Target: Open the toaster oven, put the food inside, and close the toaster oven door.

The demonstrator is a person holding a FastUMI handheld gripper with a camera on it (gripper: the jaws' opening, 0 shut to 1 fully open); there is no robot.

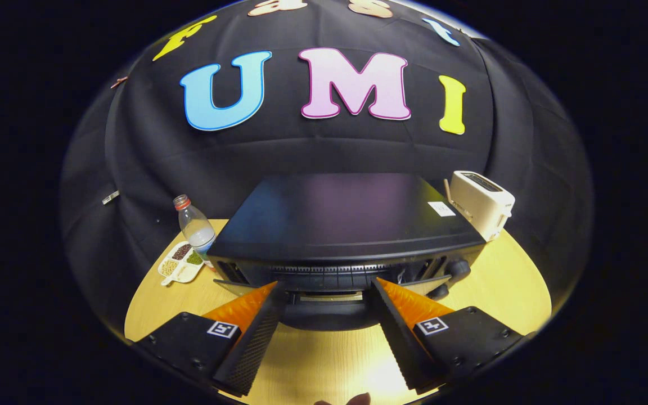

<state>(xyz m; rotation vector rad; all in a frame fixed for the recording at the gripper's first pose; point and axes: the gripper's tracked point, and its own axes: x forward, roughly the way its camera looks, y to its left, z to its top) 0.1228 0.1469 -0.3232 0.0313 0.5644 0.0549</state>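
A black toaster oven (346, 216) stands on the round wooden table (504, 281), seen from above and in front. Its door (329, 318) hangs tilted outward at the top, with a dark rounded handle part between my fingers. My gripper (327, 282) is open, fingertips (272, 292) wide apart at the oven's upper front edge, one on each side of the handle. Nothing is pressed between them. The oven's knobs (459, 267) sit to the right of the door. I cannot see into the oven's inside.
Left of the oven stand a plastic bottle (194, 225) and a white divided dish of beans (180, 261). A white pop-up toaster (481, 202) stands at the back right. Bare tabletop lies under the fingers. A person's fingertip (352, 399) shows below them.
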